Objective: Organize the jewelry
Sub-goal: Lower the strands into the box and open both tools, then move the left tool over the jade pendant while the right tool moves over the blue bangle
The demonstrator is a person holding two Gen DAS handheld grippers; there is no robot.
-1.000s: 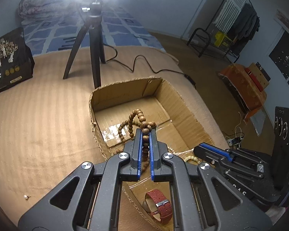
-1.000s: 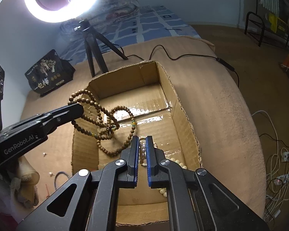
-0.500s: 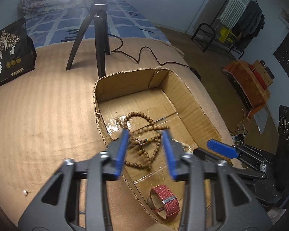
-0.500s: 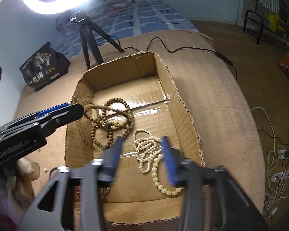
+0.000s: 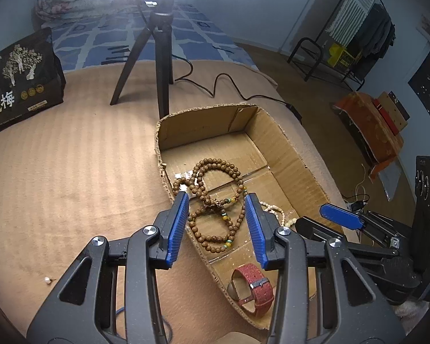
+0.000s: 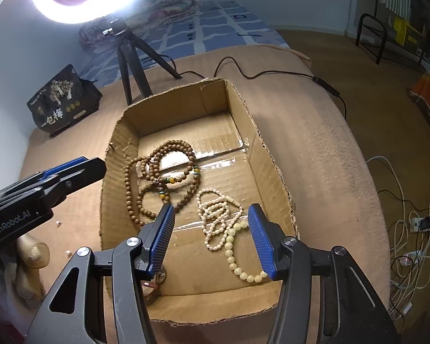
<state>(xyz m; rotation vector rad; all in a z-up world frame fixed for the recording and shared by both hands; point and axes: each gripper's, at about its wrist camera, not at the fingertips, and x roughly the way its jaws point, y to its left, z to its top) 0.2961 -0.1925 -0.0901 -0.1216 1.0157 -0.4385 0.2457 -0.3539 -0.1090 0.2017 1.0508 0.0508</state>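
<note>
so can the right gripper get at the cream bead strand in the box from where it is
Probably yes. The right gripper hangs open directly above the cream bead strand, the cardboard box is open-topped, and nothing lies over the strand; the brown bead strand lies apart.

- The far half of the cardboard box (image 6: 186,123) floor lies bare.
- Its walls fence the beads (image 6: 169,172).
- A tripod (image 6: 132,66) stands just behind the box.
</note>
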